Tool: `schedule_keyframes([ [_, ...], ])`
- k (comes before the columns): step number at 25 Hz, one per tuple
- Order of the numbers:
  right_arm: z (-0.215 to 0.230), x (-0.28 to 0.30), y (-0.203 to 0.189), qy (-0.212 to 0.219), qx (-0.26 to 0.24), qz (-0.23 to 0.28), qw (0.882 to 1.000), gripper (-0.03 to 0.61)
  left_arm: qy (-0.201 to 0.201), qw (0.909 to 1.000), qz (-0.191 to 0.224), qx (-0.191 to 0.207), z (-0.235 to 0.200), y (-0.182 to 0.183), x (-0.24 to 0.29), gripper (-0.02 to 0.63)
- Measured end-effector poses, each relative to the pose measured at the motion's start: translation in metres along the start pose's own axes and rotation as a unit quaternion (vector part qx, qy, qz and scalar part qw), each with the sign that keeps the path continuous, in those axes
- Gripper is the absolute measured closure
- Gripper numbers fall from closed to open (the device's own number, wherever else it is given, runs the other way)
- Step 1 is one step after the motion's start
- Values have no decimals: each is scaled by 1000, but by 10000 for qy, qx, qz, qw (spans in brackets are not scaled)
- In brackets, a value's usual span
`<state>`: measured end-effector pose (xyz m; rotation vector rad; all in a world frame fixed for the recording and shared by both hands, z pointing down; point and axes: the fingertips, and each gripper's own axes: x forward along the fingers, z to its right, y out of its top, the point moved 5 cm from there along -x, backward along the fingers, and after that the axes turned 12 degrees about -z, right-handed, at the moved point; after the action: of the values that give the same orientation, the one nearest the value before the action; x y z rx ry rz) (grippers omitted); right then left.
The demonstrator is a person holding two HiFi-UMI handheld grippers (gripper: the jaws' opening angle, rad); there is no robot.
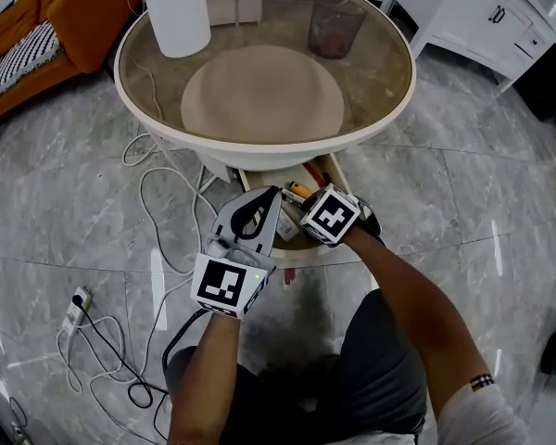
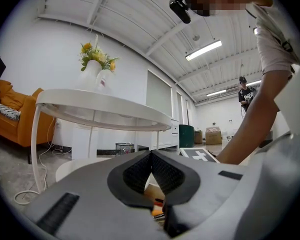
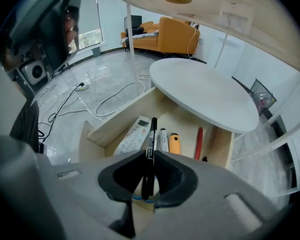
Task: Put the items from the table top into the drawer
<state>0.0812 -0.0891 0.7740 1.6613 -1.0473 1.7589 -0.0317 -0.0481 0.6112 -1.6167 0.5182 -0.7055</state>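
Under the round glass-topped table (image 1: 403, 82) a wooden drawer (image 3: 107, 124) stands pulled out. In it lie a white remote (image 3: 131, 134), a white marker (image 3: 163, 139), an orange item (image 3: 174, 144) and a red pen (image 3: 198, 143). My right gripper (image 3: 150, 154) points steeply down over the drawer, shut on a black pen (image 3: 150, 141) that sticks out past its tips. In the head view only its marker cube (image 1: 332, 216) shows. My left gripper (image 1: 271, 196) is beside it, level, with its jaws (image 2: 150, 155) shut on nothing. A white vase (image 1: 176, 12) stands on the table top.
White cables (image 1: 157, 202) and a power strip (image 1: 77, 309) lie on the grey floor to the left. An orange sofa (image 1: 65, 17) is at the far left and a white cabinet (image 1: 491, 17) at the far right. A bin (image 1: 335, 28) shows through the glass.
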Motion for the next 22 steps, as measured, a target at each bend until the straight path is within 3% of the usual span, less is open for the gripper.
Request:
schedule_keyframes([
  [12, 3, 32, -11, 236, 417, -722, 9962, 525, -81, 9999, -32, -112, 3, -7, 5, 614],
  [22, 9, 18, -12, 307, 544, -293, 9976, 499, -82, 9997, -151, -150, 1, -13, 7, 614],
])
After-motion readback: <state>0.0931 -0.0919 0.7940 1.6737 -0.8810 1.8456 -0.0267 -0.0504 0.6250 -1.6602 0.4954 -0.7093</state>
